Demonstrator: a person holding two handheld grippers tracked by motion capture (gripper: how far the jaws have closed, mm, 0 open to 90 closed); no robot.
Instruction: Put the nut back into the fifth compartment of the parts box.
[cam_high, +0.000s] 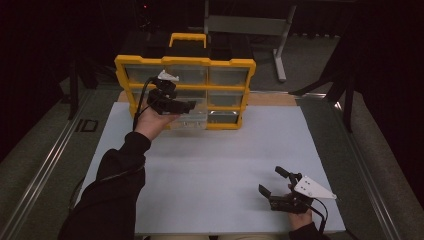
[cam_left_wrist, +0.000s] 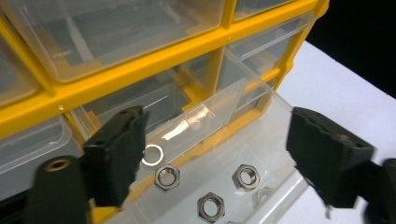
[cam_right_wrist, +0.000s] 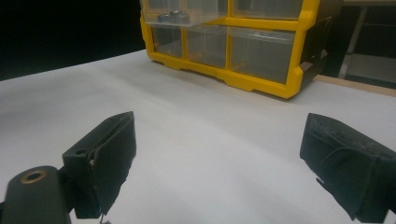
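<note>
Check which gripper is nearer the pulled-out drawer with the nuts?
Left. The left gripper hangs open right over the drawer with the nuts. The right gripper sits far back at the table's near edge.

A workshop-like lab: yellow parts organizer (cam_high: 185, 92) with hex nuts (cam_left_wrist: 167, 177), white worktable (cam_high: 215, 165), dark surroundings.

A clear plastic drawer (cam_left_wrist: 261, 135) stands pulled out from the lower rows of a yellow-framed organizer (cam_high: 185, 90) set upright at the far edge of the white desk (cam_high: 220, 160). On the drawer's floor lie several steel hex nuts (cam_left_wrist: 166, 177), flat and apart from one another, with a thin washer (cam_left_wrist: 152, 155) just beside them. The organizer's other drawers sit closed in the frame.
</note>
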